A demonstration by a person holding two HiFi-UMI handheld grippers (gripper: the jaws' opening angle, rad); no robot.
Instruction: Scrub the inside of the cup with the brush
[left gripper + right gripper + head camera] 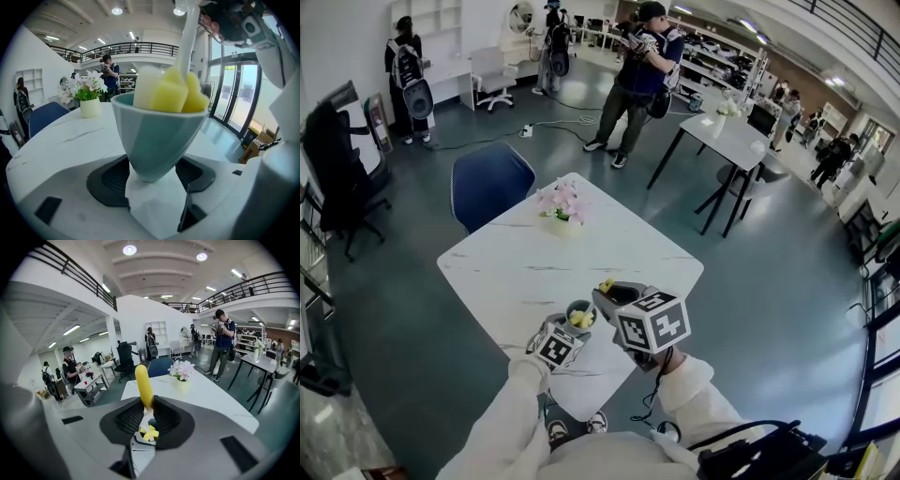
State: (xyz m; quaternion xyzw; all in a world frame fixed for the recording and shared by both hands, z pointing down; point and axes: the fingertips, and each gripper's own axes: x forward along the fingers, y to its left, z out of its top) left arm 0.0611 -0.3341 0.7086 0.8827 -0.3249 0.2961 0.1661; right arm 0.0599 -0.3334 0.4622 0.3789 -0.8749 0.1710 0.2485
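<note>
A teal cup (579, 314) stands near the front edge of the white table (516, 272). My left gripper (566, 335) is shut on the cup's lower part, which fills the left gripper view as the cup (159, 136) set between the jaws. The brush's yellow sponge head (180, 93) sits inside the cup, and its white stem (187, 42) rises to my right gripper (243, 28). My right gripper (147, 411) is above the cup and shut on the brush's yellow handle (144, 383). The sponge head (150, 432) shows below its jaws. The cup's inside is mostly hidden.
A small pot of pink flowers (562, 211) stands at the table's far side, with a blue chair (490, 183) behind it. Another white table (727, 136) stands at the back right. Several people stand further off across the room.
</note>
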